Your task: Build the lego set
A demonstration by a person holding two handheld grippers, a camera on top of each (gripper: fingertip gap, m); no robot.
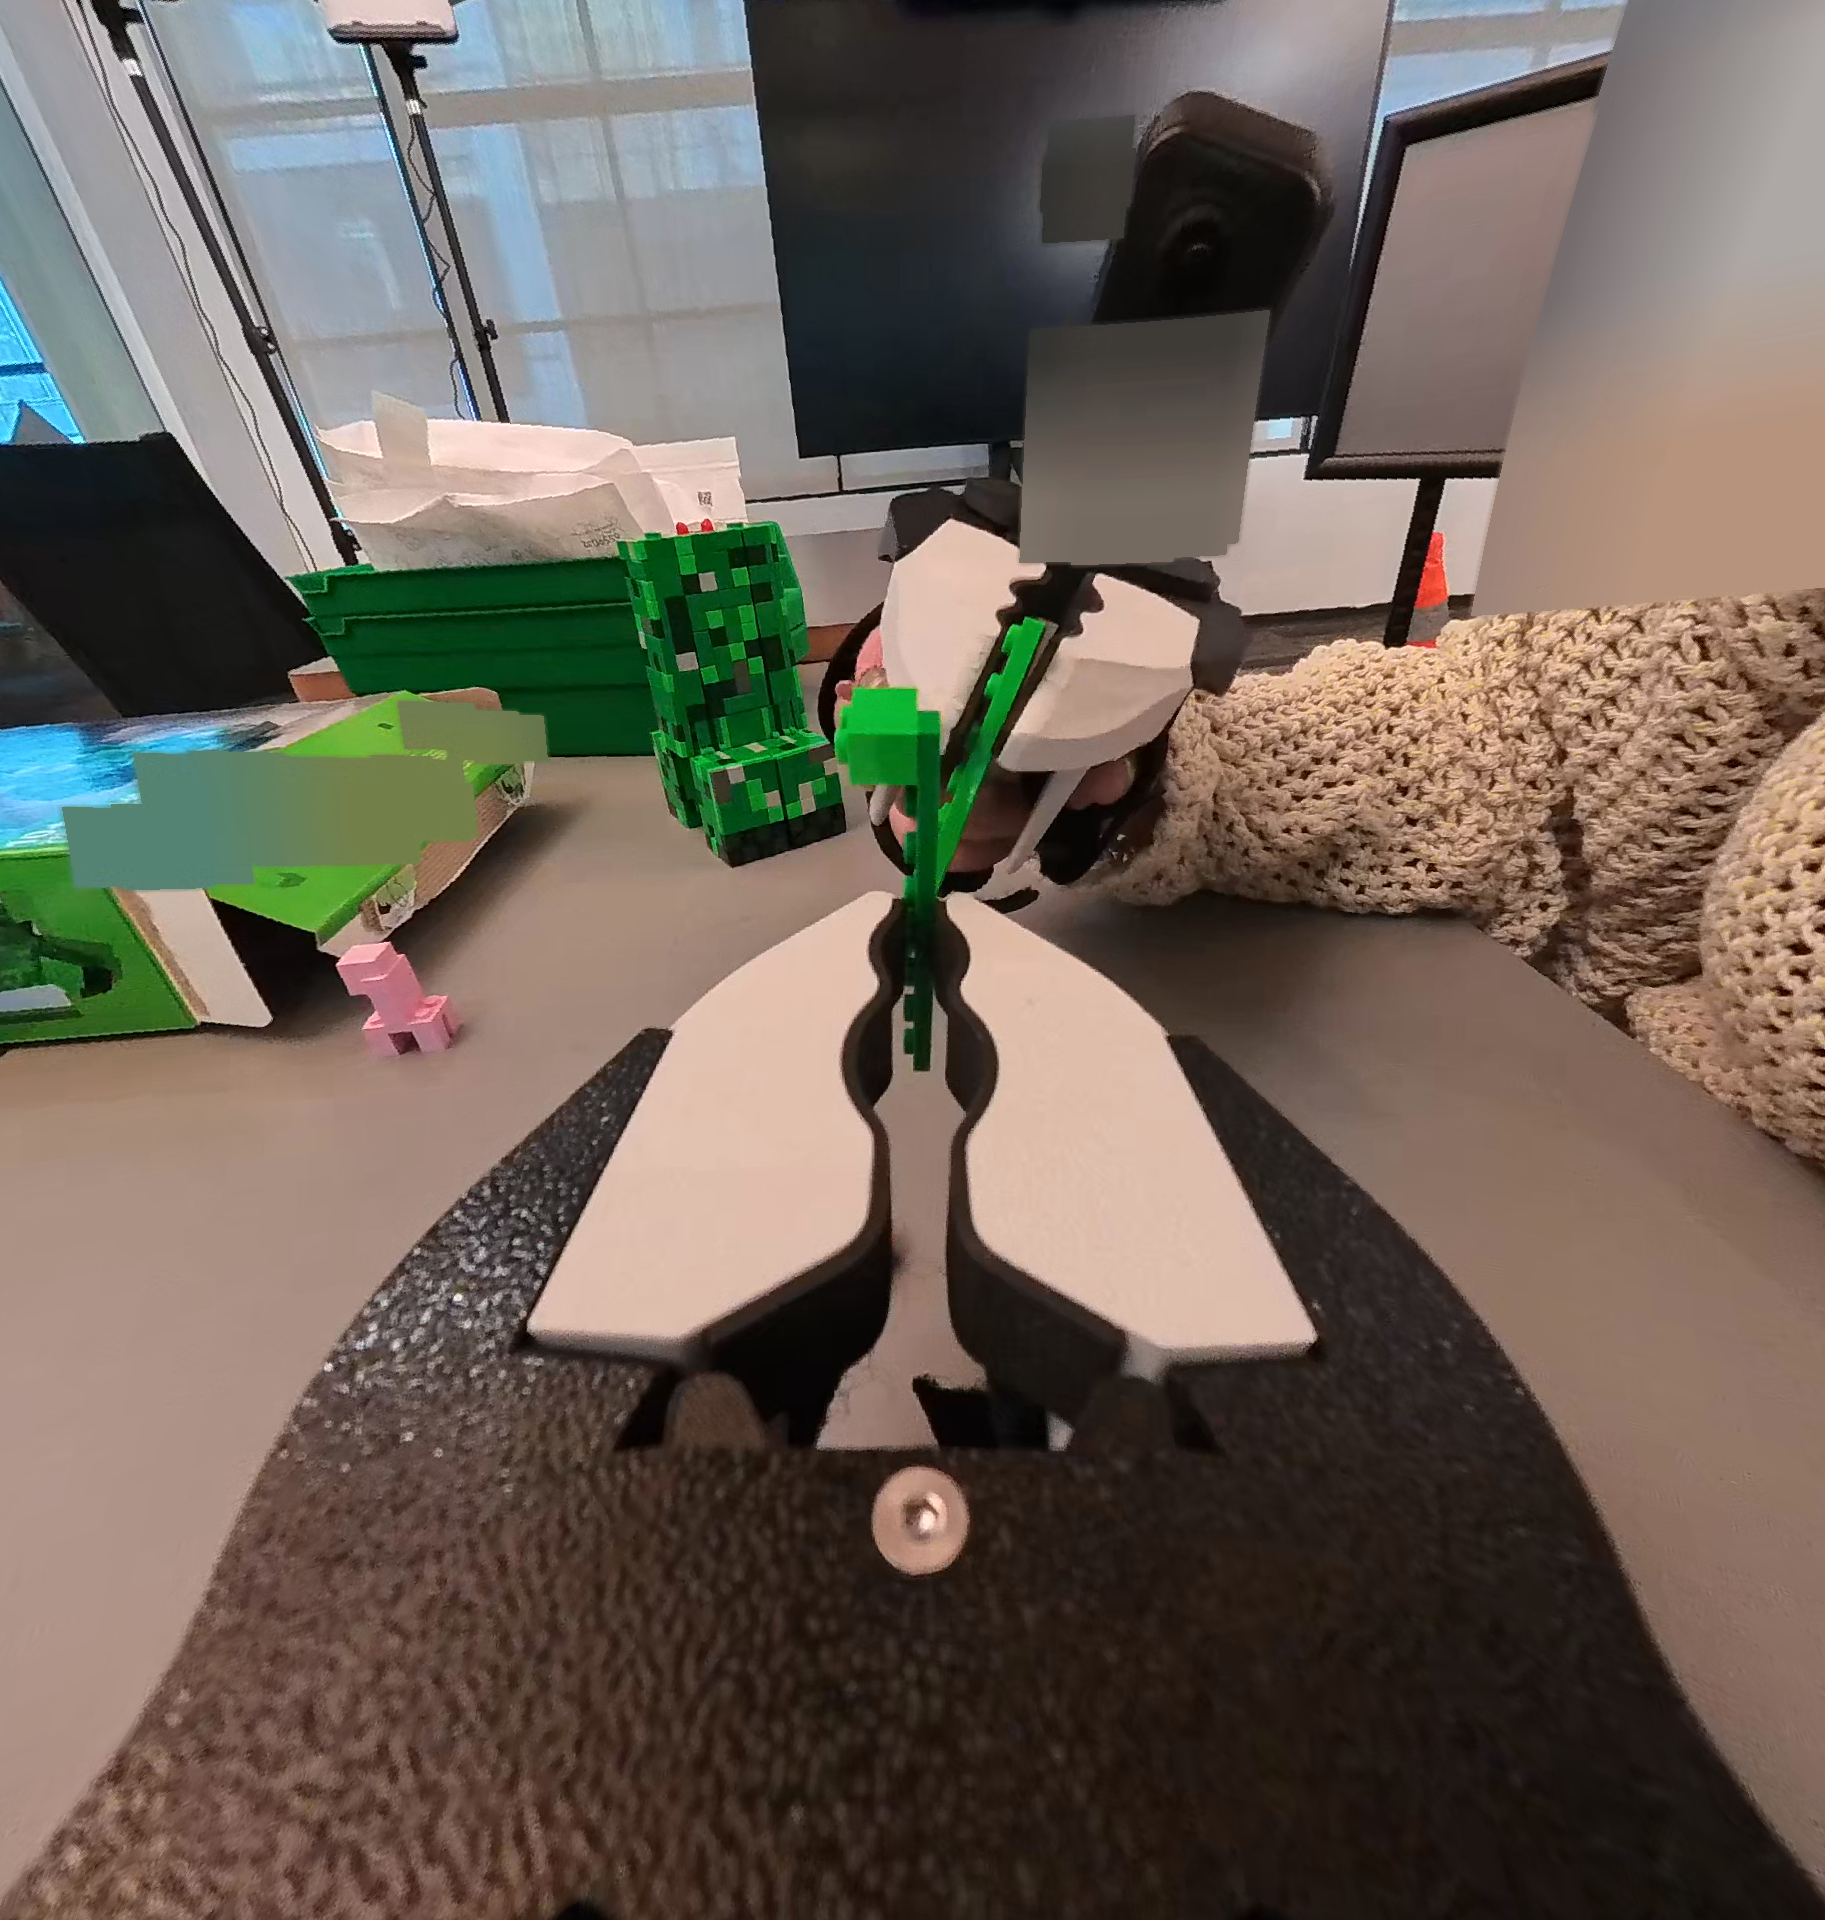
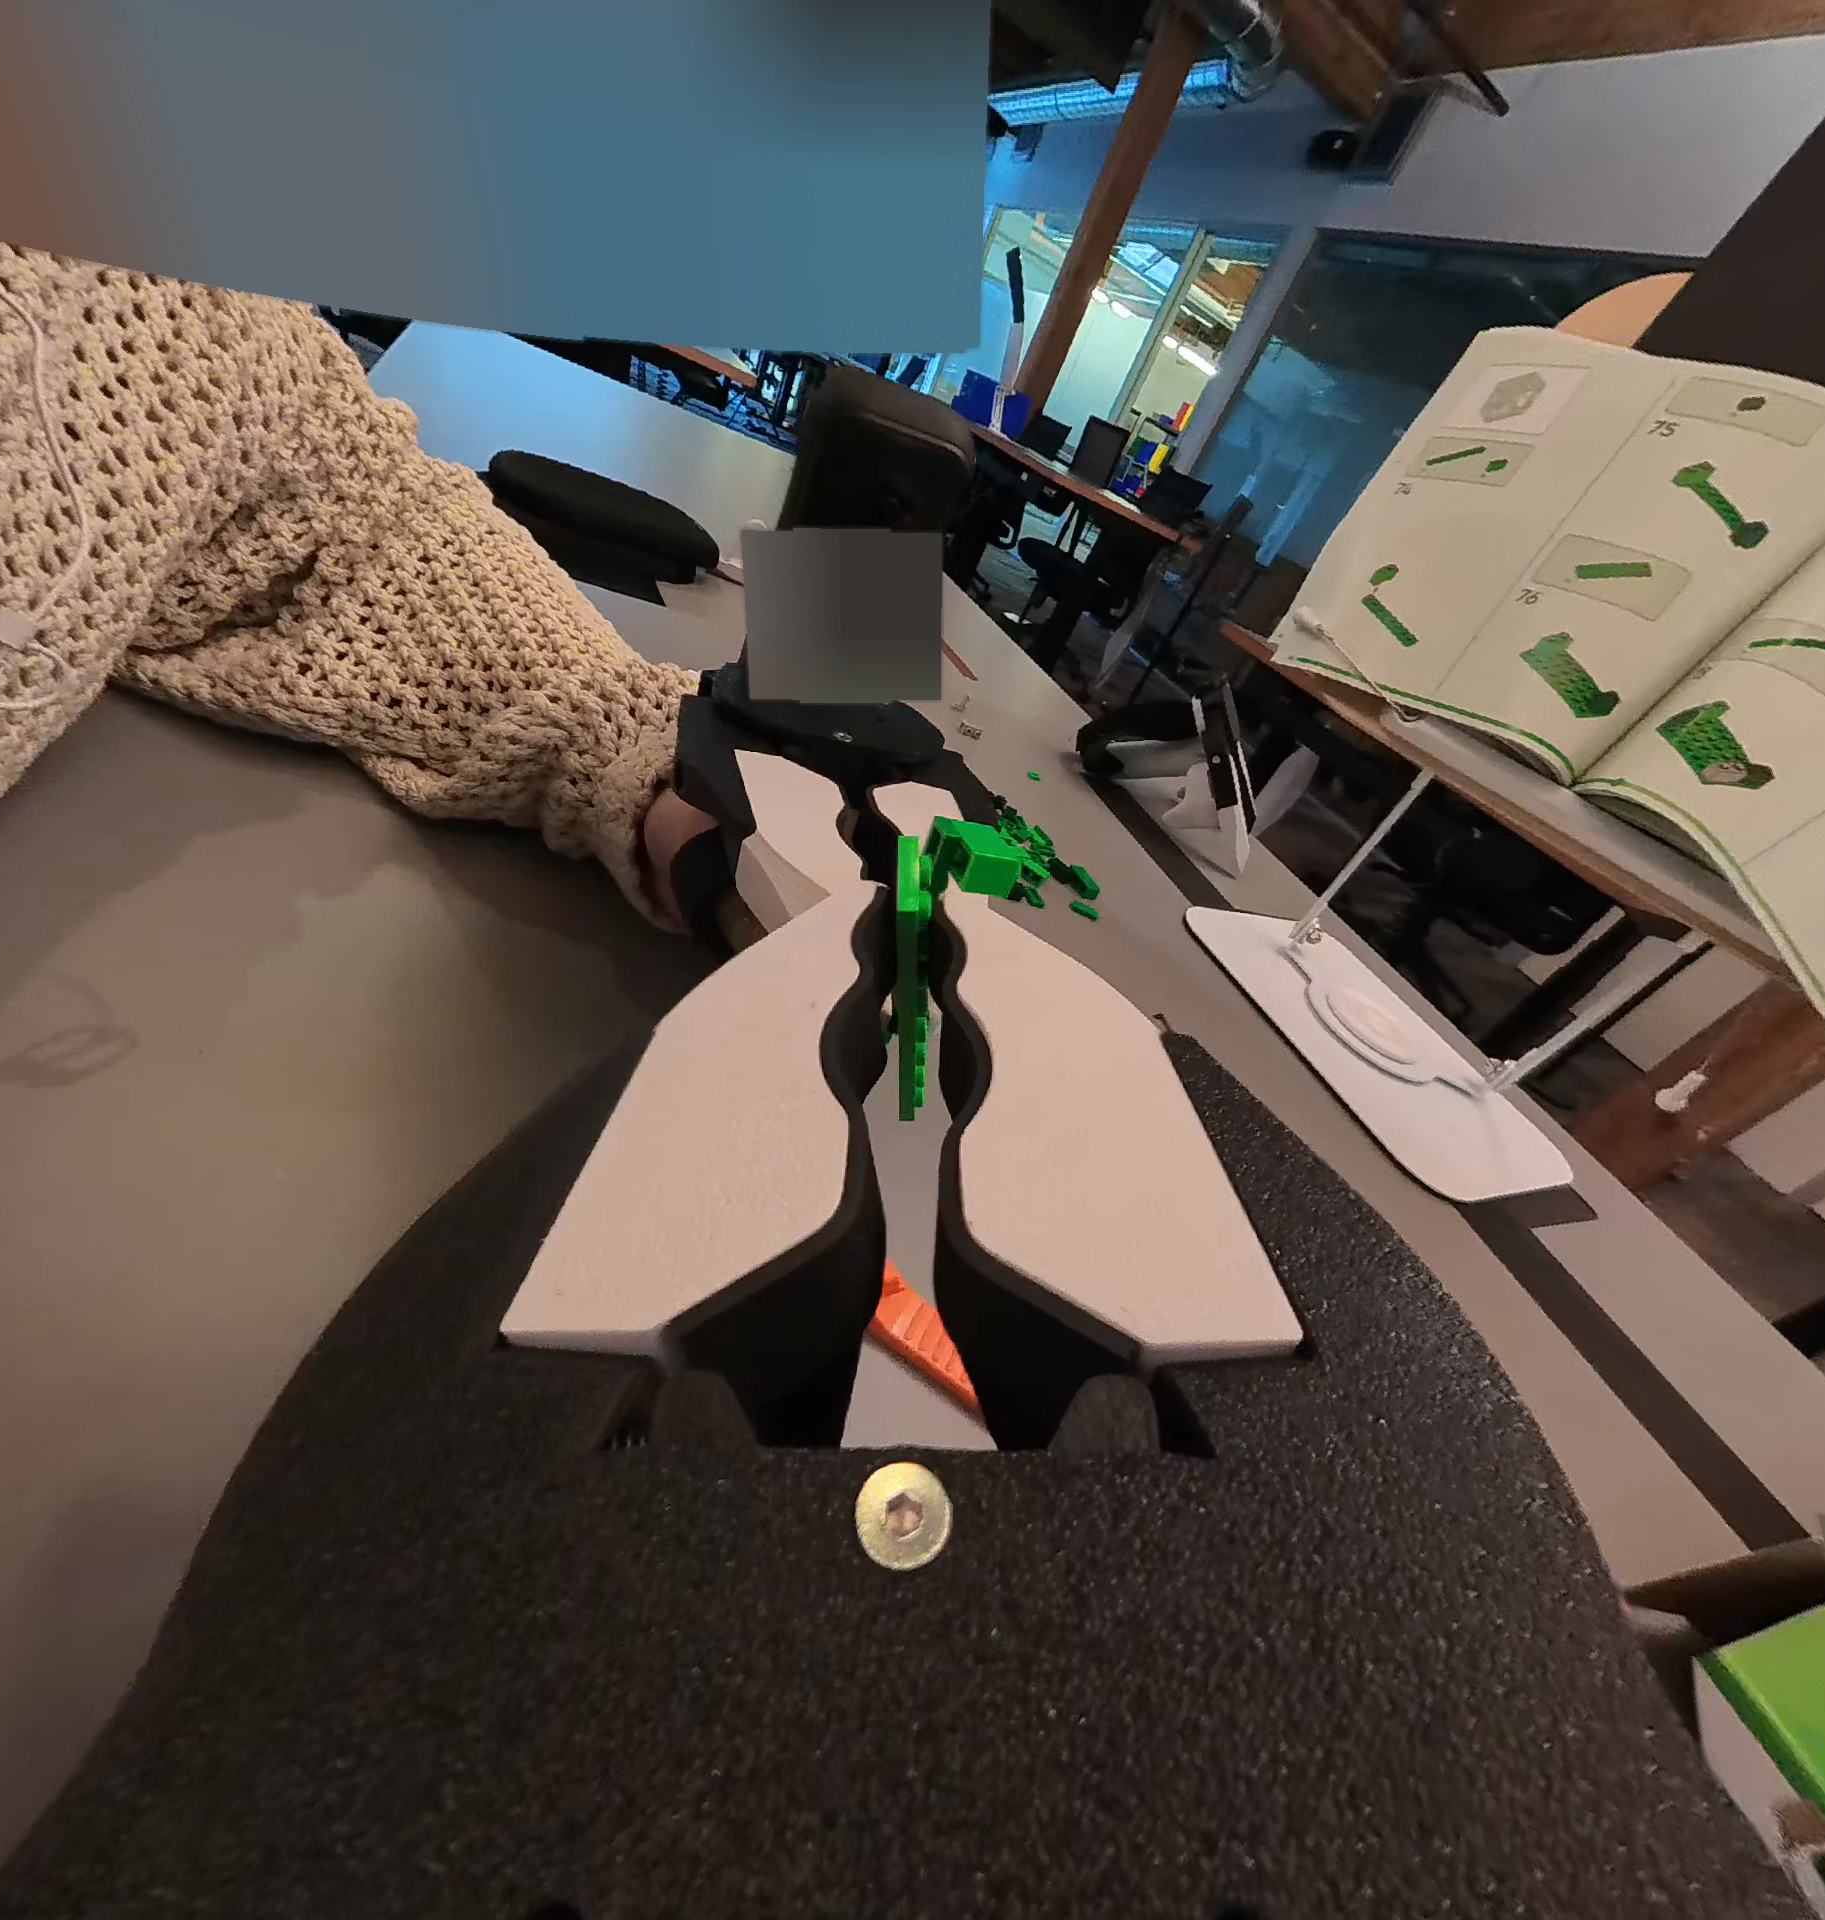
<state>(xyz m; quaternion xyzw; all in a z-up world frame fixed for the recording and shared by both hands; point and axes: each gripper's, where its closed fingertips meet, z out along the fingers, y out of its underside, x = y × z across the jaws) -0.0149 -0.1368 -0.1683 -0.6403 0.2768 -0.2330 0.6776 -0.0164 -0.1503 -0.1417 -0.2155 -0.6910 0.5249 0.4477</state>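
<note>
1. A long green plate [image 1: 923,914] is clamped edge-on between the fingers of the left gripper [image 1: 918,935], above the grey table [image 1: 264,1195].
2. The same plate [image 2: 913,987] is also gripped by the right gripper [image 2: 908,966], whose fingers are closed on its other end.
3. A green brick [image 1: 880,732] is seen attached at the plate's side, between the two grippers.
4. A green blocky figure [image 1: 736,691] and a small pink figure [image 1: 399,997] are stood on the table, beyond the left gripper.
5. Loose green pieces [image 2: 1043,862] are scattered behind the brick.
6. An open booklet [image 2: 1614,582] is propped on a white stand [image 2: 1375,1039].
</note>
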